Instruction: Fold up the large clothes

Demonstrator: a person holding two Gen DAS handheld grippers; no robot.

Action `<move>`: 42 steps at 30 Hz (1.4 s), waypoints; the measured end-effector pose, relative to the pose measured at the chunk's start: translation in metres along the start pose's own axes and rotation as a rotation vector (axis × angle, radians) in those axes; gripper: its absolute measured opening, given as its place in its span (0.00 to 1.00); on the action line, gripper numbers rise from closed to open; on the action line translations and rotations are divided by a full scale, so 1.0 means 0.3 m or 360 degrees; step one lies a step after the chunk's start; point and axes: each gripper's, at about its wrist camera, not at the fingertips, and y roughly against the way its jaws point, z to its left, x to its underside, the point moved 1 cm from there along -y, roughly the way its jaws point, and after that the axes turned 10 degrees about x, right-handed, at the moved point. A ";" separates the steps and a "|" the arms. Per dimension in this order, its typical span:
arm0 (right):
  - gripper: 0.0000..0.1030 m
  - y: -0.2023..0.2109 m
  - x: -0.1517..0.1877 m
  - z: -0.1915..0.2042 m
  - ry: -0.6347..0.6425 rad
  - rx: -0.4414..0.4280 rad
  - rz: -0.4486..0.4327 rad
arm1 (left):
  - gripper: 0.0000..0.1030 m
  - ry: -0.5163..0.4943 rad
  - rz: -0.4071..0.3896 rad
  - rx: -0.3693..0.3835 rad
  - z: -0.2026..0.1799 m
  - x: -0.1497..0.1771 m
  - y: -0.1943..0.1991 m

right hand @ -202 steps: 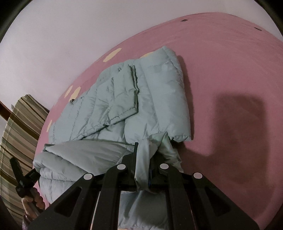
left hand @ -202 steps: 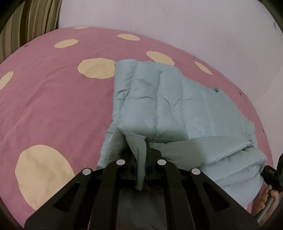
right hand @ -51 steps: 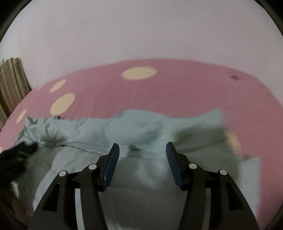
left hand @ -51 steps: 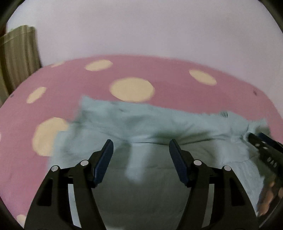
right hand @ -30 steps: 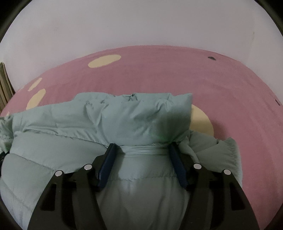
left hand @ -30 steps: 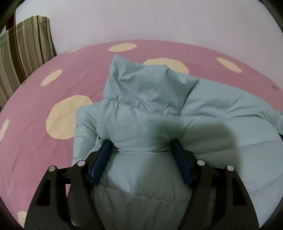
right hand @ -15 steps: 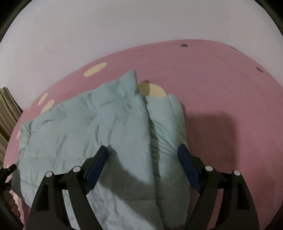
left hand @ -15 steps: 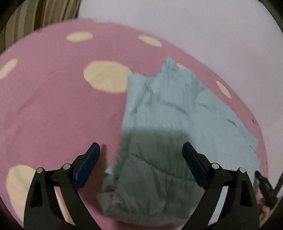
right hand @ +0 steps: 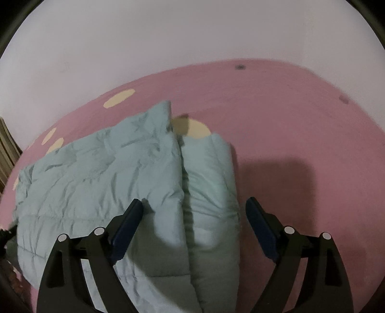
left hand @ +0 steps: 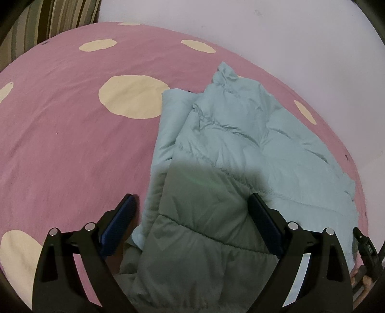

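both tongs [left hand: 191,214] [right hand: 195,216] gape, right widening, over folded jacket [left hand: 240,144] lengthwise along bedspread [left hand: 72,134].

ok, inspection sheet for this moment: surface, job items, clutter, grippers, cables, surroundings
Surface: pink bedsheet with cream dots.
Job's things: pale blue puffer jacket lying folded on the sheet, a narrow roll along one edge.
Clutter: nothing seen.
Grippers: left gripper open above the jacket's near end, gripping nothing; right gripper jaws opening, over the jacket's rolled edge, pads clear of the fabric.
Cables: nothing seen.
Surroundings: plain pale wall; striped fabric beyond the bed.
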 end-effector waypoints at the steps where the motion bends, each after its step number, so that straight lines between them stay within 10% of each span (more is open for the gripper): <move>1: 0.83 -0.021 0.003 -0.007 -0.0031 -0.0037 0.0053 | 0.91 -0.0004 -0.0004 -0.0005 -0.004 0.002 0.002; 7: 0.80 -0.048 0.028 0.019 -0.0047 -0.0080 0.0104 | 0.58 -0.0048 0.0017 0.0047 -0.034 0.007 0.002; 16: 0.20 -0.014 0.022 0.076 -0.0042 -0.0245 0.0137 | 0.16 -0.0087 0.0005 0.0135 -0.074 -0.002 0.027; 42: 0.15 0.259 0.253 -0.042 -0.0061 -0.0354 0.0141 | 0.11 -0.0046 -0.0015 0.0154 -0.034 0.168 0.328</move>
